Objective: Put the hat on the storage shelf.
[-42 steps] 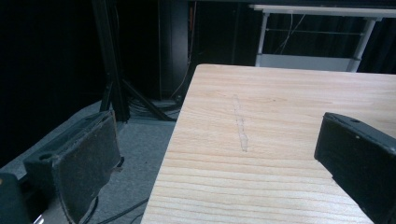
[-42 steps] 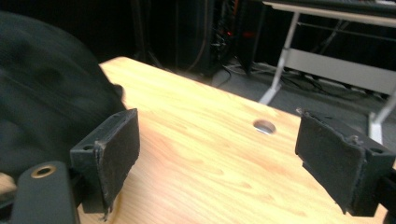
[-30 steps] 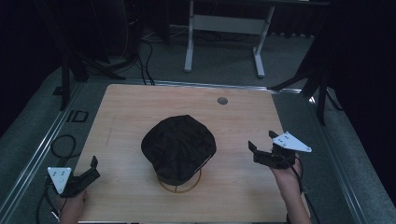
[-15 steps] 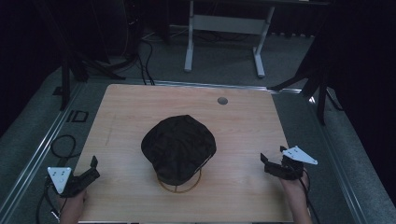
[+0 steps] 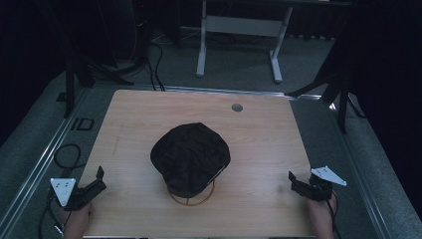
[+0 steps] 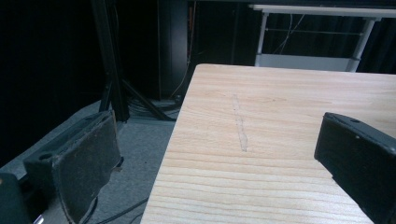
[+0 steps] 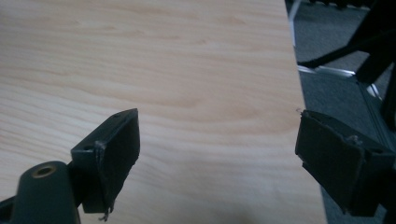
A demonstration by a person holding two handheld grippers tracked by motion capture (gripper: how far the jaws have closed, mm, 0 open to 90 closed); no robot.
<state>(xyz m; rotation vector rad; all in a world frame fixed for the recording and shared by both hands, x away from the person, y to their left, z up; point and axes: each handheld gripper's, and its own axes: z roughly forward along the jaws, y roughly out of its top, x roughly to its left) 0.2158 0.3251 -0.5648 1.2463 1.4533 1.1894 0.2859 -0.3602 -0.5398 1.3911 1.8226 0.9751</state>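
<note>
Black cap (image 5: 190, 157) sits on a wire stand (image 5: 191, 196) mid-table (image 5: 268, 144); left gripper (image 5: 94, 181) and right gripper (image 5: 297, 181) gape empty.

Black cap (image 5: 190, 157) mid-table (image 5: 259, 144), bare wood around.

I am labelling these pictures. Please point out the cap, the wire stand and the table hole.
cap (image 5: 190, 157), high view, middle of its crown
wire stand (image 5: 191, 200), high view, front of its ring
table hole (image 5: 237, 107), high view, its centre

Wire stand (image 5: 191, 195) mostly hidden under black cap (image 5: 190, 152), forearms cut off at bottom edge
</note>
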